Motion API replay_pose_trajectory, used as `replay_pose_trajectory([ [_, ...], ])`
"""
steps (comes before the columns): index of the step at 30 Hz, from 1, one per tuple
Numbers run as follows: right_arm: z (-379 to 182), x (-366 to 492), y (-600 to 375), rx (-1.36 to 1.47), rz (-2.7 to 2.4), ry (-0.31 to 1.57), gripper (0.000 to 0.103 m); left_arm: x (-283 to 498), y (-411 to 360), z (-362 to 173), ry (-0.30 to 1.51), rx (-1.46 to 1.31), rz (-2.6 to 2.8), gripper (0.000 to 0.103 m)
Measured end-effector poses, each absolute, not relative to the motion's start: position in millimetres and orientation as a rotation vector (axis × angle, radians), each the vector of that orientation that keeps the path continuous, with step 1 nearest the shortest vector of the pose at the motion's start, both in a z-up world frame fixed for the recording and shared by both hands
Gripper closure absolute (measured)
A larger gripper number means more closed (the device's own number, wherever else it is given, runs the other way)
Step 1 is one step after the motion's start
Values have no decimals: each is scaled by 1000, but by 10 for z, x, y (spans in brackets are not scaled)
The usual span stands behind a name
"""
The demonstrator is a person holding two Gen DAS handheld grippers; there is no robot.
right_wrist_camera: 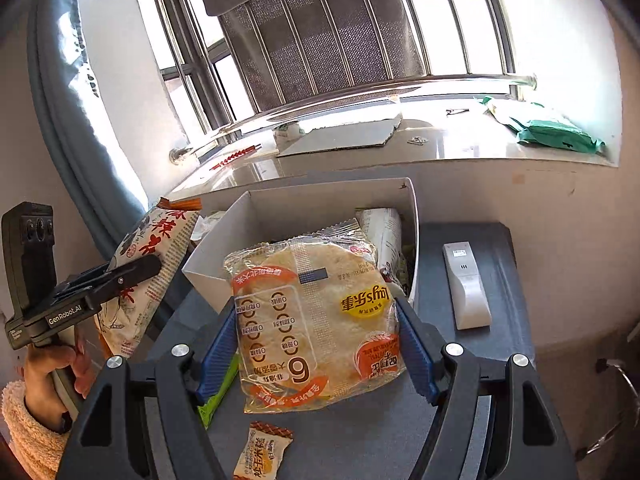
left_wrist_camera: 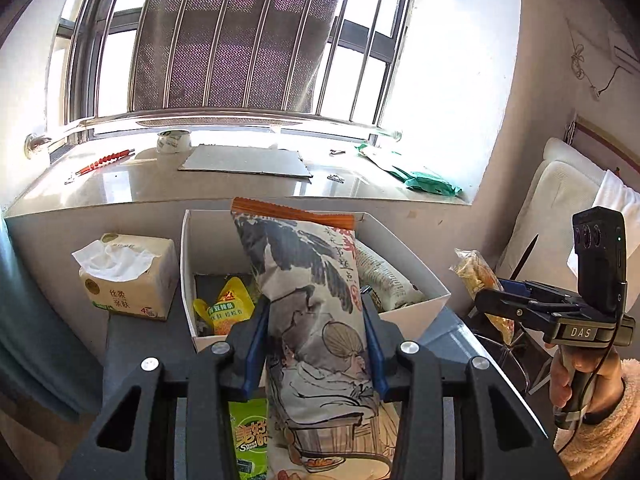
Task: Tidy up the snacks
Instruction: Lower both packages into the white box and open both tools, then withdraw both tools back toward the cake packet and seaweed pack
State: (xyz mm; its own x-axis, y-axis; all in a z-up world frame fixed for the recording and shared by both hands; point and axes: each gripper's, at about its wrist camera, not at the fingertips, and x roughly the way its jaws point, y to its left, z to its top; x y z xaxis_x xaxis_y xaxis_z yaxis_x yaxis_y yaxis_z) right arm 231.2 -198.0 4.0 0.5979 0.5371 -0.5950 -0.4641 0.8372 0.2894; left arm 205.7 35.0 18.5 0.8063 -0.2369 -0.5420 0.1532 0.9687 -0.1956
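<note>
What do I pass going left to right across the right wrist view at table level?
Left hand-held gripper clamping the red-lettered snack bag → white box → clear flatbread pack in the right hand-held gripper → white remote.

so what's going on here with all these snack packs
A person is sorting snacks into a white box on a grey table, with a handheld gripper in each hand. The left gripper is shut on a long illustrated snack bag, held over the box. The right gripper is shut on a clear pack of round flatbreads just in front of the box. A few packs already lie inside, and a small wrapped snack and a green pack remain on the table.
</note>
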Motion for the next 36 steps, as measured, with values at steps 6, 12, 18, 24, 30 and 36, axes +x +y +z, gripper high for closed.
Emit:
replay_pose_trajectory([
  [6, 150, 2982, -1453, -89, 534, 749, 26, 2819, 408, 178, 671, -119, -167, 57],
  [12, 115, 3445, -1349, -33, 537, 809, 23, 3215, 465, 88, 694, -114, -74, 25],
  [18, 150, 3415, -1453, 92, 565, 797, 0, 3016, 564, 138, 677, -140, -98, 0],
  [24, 258, 3102, -1516, 57, 604, 762, 0, 2633, 607, 293, 647, -86, -79, 0],
  [30, 398, 2418, -1719, 11, 660, 680, 0, 1845, 554, 440, 531, -52, -103, 0],
  [36, 263, 1690, -1932, 3, 697, 663, 0, 1102, 312, 329, 517, -2, -127, 0],
])
